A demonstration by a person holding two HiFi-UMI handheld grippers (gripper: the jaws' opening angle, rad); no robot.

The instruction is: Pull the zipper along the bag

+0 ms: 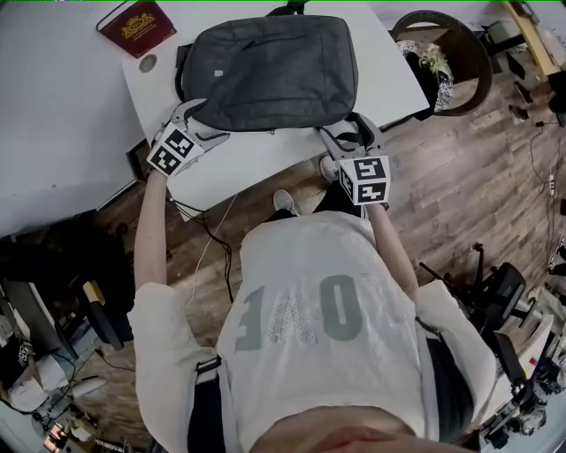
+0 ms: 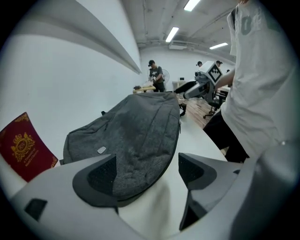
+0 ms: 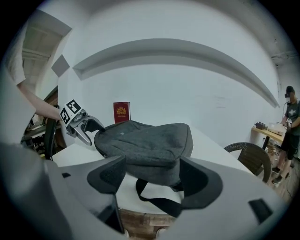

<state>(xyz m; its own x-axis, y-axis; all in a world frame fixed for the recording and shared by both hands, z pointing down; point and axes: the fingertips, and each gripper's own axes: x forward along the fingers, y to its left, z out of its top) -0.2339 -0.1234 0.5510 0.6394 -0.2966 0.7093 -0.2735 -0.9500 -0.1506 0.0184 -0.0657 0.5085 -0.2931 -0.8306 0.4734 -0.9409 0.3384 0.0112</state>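
Jaws: left gripper (image 2: 146, 169) spread, at the bag's near corner, not pinching; right gripper (image 3: 152, 176) spread, empty, facing the other near corner and strap (image 3: 154, 200) | bag (image 1: 270, 71): flat on white table (image 1: 265, 164), soft grey fabric, likely light, will bunch; steady a corner, pinch the zipper pull (not made out) | Room: wood floor (image 1: 460, 195), wicker chair (image 1: 460, 49), red booklet (image 1: 137, 26).

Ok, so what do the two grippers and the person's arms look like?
Both the left gripper and right gripper are pale grey plastic with dark textured pads and a cube of black-and-white square markers. The person wears a white short-sleeved T-shirt.
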